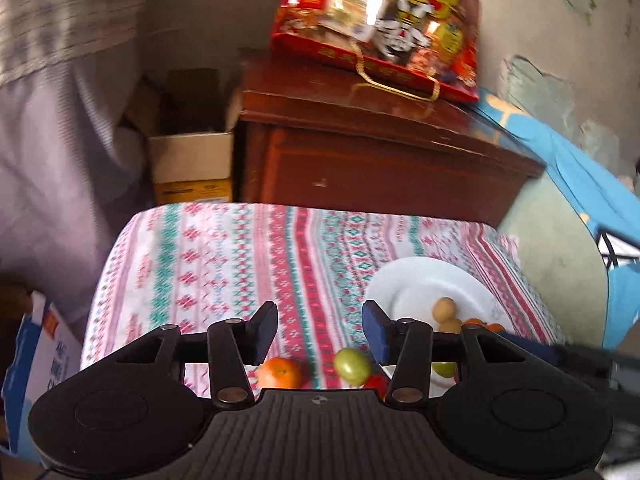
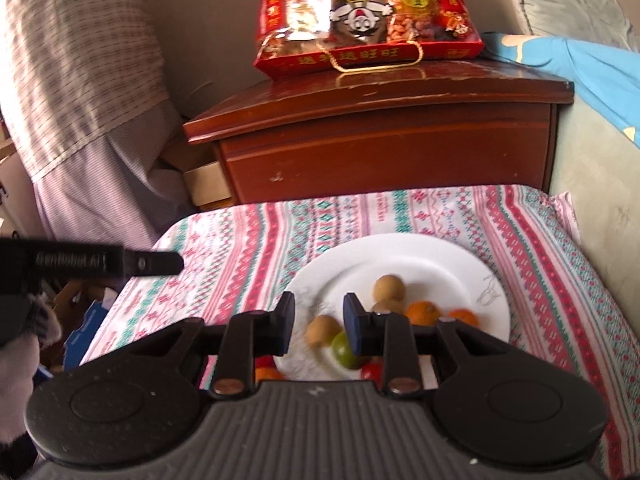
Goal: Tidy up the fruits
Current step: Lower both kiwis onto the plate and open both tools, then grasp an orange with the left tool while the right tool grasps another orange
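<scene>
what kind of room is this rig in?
Looks like a lived-in home, probably a bedroom or sitting room. Cues: a scuffed dark wooden cabinet with a red festive snack gift bag on top, a small table under a patterned cloth holding a white plate of fruit, and cardboard boxes alongside.

Left gripper (image 1: 320,330) hangs open and empty over the cloth (image 1: 224,256); orange (image 1: 279,373) and green fruit (image 1: 352,366) lie beside the plate (image 1: 420,280).

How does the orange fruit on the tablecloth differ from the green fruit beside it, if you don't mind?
The orange fruit is orange; the green fruit is yellow-green. The orange fruit lies nearer the left finger's side, the green fruit nearer the white plate. Both are round, similar in size, and lie on the patterned tablecloth, outside the plate.
</scene>
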`<state>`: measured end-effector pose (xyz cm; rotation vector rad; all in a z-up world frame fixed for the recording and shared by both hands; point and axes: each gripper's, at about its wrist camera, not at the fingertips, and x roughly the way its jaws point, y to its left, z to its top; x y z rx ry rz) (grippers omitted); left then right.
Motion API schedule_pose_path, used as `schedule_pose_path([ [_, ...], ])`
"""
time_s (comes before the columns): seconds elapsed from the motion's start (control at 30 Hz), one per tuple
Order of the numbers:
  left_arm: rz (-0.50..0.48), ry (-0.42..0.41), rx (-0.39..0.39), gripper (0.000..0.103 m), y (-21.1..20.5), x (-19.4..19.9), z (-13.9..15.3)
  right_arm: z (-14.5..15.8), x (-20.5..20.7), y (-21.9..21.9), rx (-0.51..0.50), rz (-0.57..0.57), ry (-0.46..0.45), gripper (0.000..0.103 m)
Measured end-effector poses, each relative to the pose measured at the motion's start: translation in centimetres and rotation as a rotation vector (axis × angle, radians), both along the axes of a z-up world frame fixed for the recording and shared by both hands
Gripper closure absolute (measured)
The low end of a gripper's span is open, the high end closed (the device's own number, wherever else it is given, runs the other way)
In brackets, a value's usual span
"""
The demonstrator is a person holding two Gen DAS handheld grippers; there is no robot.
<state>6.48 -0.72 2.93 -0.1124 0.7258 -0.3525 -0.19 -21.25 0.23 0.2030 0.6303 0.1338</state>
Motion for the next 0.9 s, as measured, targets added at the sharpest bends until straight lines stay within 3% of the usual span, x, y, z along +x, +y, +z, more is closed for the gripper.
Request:
schedule_pose_path([
  [0.37,0.036,0.013,0.024,0.057,1.8,-0.7,-1.9,-1.7,-3.0,2.7,0.032,0.031,0.049,0.074],
  [0.6,0.020,0.031,0.071,0.057,1.4,-1.2,-3.9,-3.6,-2.9,3.7,0.014,0.045,0.103,0.074],
  [0.9,0.015,0.055,0.072,0.059,0.8,-0.6,-6.4,-4.9,-2.1,4.3,-0.013,0.049,0.110,0.071],
])
